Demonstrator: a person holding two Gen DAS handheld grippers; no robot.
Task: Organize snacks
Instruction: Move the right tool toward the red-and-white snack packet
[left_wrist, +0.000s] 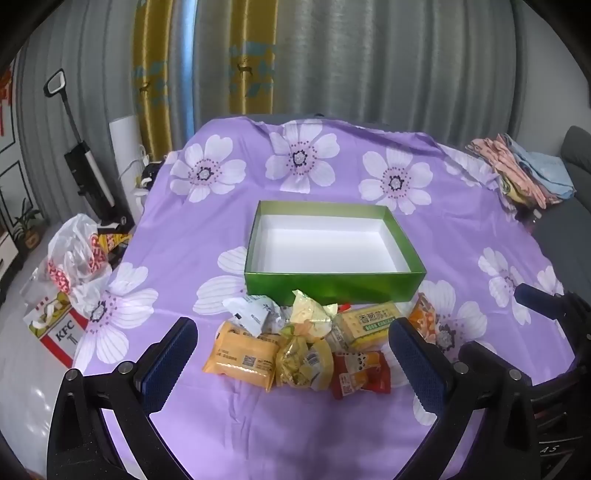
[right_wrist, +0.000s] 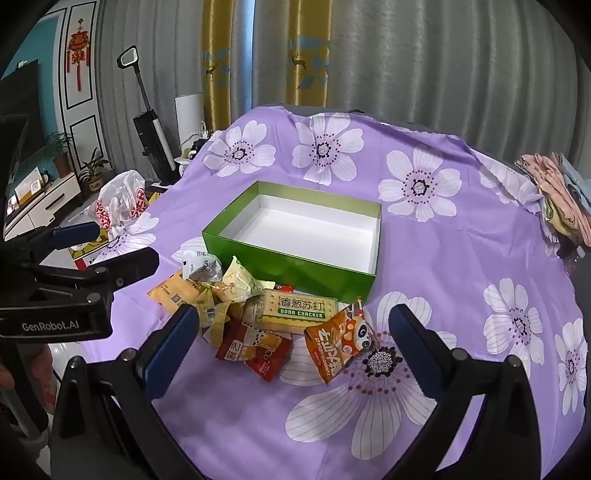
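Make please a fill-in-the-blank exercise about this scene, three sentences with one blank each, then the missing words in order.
1. The green box on the purple cloth has nothing inside, so it is ____.
2. The snack packets lie in a pile on the cloth, ____ the box, not in it.
3. The left gripper and the right gripper both have their jaws ____, with nothing held.

Missing words: empty; outside; open
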